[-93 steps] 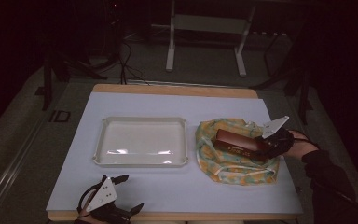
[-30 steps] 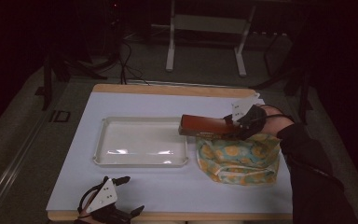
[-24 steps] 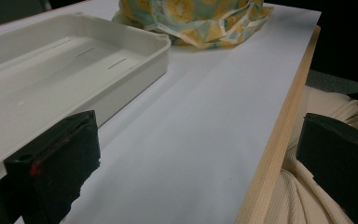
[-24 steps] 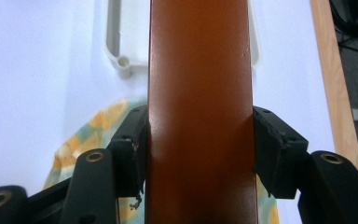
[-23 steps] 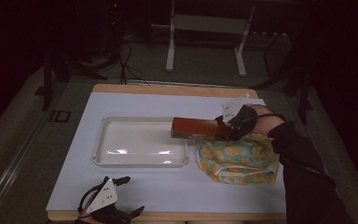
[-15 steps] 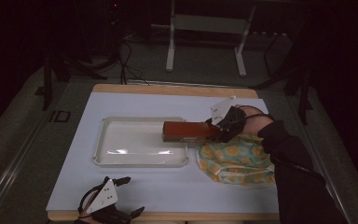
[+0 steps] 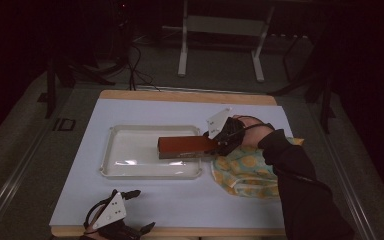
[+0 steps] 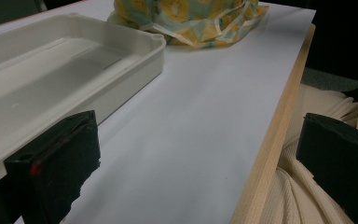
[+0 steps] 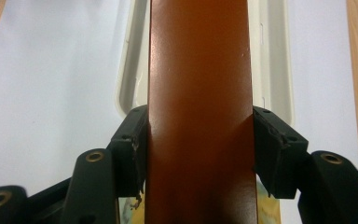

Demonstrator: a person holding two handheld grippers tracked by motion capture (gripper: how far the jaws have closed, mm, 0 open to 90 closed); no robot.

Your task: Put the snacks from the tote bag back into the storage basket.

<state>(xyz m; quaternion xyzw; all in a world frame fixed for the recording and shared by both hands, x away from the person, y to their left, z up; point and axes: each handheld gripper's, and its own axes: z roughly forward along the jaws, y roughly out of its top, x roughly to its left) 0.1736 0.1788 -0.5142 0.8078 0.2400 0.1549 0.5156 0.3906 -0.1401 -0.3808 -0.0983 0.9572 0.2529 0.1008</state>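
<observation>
One long box, gripped at one end

I've got the right gripper (image 7: 215, 142) clamped on the brown box (image 7: 186, 146), hanging part over the white tray (image 7: 111, 170). Risk: far end sags, catches the rim, twists loose. Left gripper (image 7: 135, 210) idles, jaws spread.

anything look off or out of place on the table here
Nothing stands out. The right gripper holds the brown box level over the white tray, which sits square. The yellow patterned bag is crumpled but intact. The left gripper is open.
</observation>
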